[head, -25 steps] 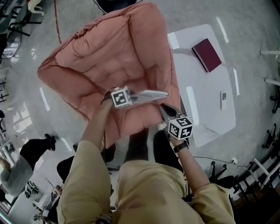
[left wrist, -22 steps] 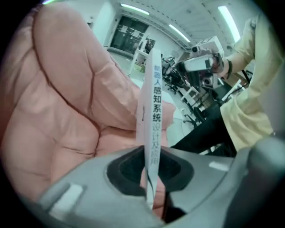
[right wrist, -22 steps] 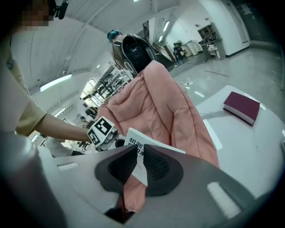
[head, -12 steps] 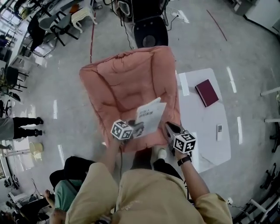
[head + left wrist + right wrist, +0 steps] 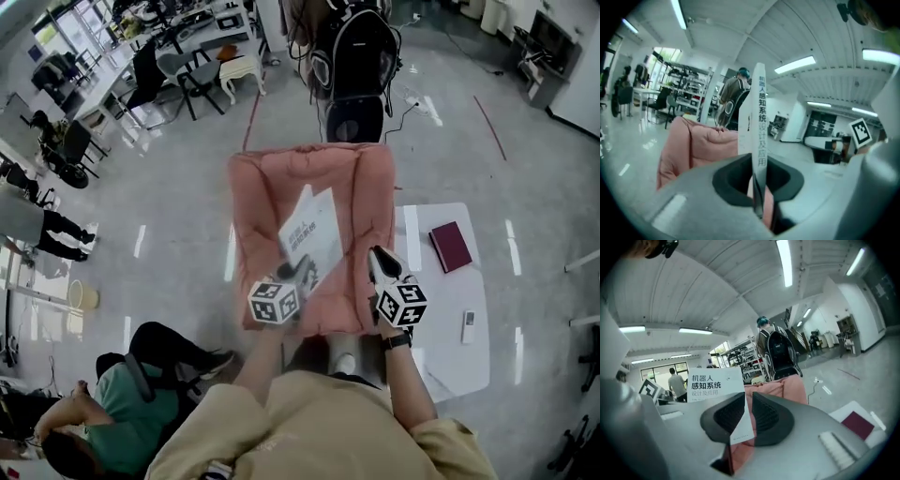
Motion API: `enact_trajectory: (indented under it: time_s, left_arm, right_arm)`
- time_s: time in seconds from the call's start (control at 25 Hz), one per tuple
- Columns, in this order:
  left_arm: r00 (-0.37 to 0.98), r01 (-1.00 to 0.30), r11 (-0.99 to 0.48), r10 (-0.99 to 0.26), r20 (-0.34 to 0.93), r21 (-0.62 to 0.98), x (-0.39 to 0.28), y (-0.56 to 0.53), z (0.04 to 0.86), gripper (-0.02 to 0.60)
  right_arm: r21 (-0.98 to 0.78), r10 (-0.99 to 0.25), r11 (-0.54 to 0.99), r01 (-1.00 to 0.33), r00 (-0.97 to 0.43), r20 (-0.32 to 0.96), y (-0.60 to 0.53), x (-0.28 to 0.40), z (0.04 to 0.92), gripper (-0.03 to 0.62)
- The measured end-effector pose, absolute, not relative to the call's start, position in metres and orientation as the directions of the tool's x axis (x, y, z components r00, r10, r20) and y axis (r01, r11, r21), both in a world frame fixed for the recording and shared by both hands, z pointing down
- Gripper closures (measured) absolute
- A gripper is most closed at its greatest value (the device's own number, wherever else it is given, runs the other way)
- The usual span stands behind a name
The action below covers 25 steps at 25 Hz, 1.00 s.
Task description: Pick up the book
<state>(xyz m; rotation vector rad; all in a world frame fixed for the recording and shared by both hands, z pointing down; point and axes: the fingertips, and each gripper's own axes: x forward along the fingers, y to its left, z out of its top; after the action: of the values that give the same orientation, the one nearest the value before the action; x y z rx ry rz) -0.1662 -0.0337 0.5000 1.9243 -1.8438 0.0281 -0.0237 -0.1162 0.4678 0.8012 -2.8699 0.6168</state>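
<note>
A thin white book with black print on its cover is held up over the pink cushioned seat. My left gripper is shut on the book's lower edge. In the left gripper view the book stands edge-on, pinched between the two jaws of my left gripper. My right gripper hovers just right of the book, apart from it. Its jaws are drawn together to a thin slit with nothing in them. In the right gripper view the book shows beyond my right gripper.
A white table stands right of the seat with a maroon book and a small remote on it. A person with a backpack stands behind the seat. Another person sits at lower left. Desks and chairs fill the far left.
Both grippers have risen well above the pink seat. The left one has lifted the white book and rolled, so its cover now faces up. The right gripper rose beside it, holding nothing.
</note>
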Motion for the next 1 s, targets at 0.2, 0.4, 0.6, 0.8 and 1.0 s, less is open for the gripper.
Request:
enact_trajectory:
  time_s: [0.2,0.4,0.6,0.8,1.0]
  left_arm:
    - [-0.076,-0.97,0.121,-0.975,0.208,0.213,-0.175,-0.002,0.42,0.54]
    - [-0.162,-0.98,0.169,-0.984,0.07,0.109,-0.189,0.026,0.345,0.54]
    - [-0.199,-0.974,0.194,-0.98,-0.025,0.116,-0.201,0.037,0.313,0.54]
    - [-0.181,-0.979,0.174,-0.981,-0.068,0.104,-0.215,0.041,0.287,0.54]
    - [-0.155,-0.984,0.143,-0.982,-0.106,0.108,-0.23,0.06,0.269,0.54]
  right_arm:
    - [-0.257,-0.485,0.828,-0.498,-0.867,0.114,-0.095,-0.018,0.403,0.553]
    - [-0.229,-0.477,0.844,-0.484,-0.874,0.09,-0.069,-0.027,0.353,0.588]
    - [-0.038,-0.526,0.85,-0.525,-0.851,-0.005,-0.048,-0.037,0.311,0.588]
    - [-0.006,-0.547,0.837,-0.547,-0.837,-0.036,-0.037,-0.06,0.283,0.588]
    - [-0.007,-0.567,0.824,-0.567,-0.823,-0.046,-0.024,-0.077,0.275,0.588]
